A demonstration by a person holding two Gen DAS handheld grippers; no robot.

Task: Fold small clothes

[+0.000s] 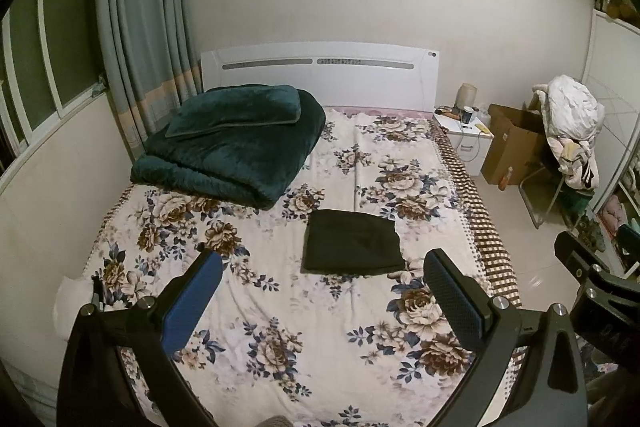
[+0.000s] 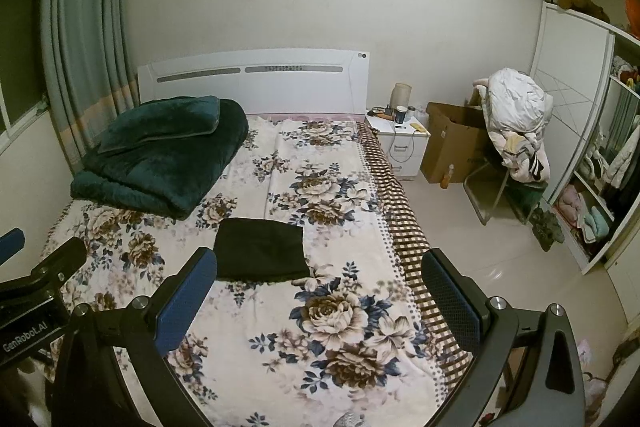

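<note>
A small dark garment (image 1: 353, 242) lies folded into a neat rectangle on the floral bedsheet (image 1: 280, 307), near the middle of the bed. In the right wrist view the same garment (image 2: 261, 250) sits just beyond my left fingertip. My left gripper (image 1: 322, 267) is open, held above the near part of the bed, short of the garment, with nothing between its fingers. My right gripper (image 2: 320, 265) is also open and empty, hovering over the sheet to the right of the garment. Part of the right gripper's body (image 1: 592, 279) shows at the right edge of the left wrist view.
A folded dark green quilt with a pillow (image 1: 236, 143) fills the bed's far left corner by the white headboard (image 1: 320, 71). A curtain (image 1: 140, 27) hangs on the left. Right of the bed stand a nightstand (image 2: 400, 139), a cardboard box (image 2: 452, 143), a chair piled with clothes (image 2: 516, 123) and an open wardrobe (image 2: 600, 147).
</note>
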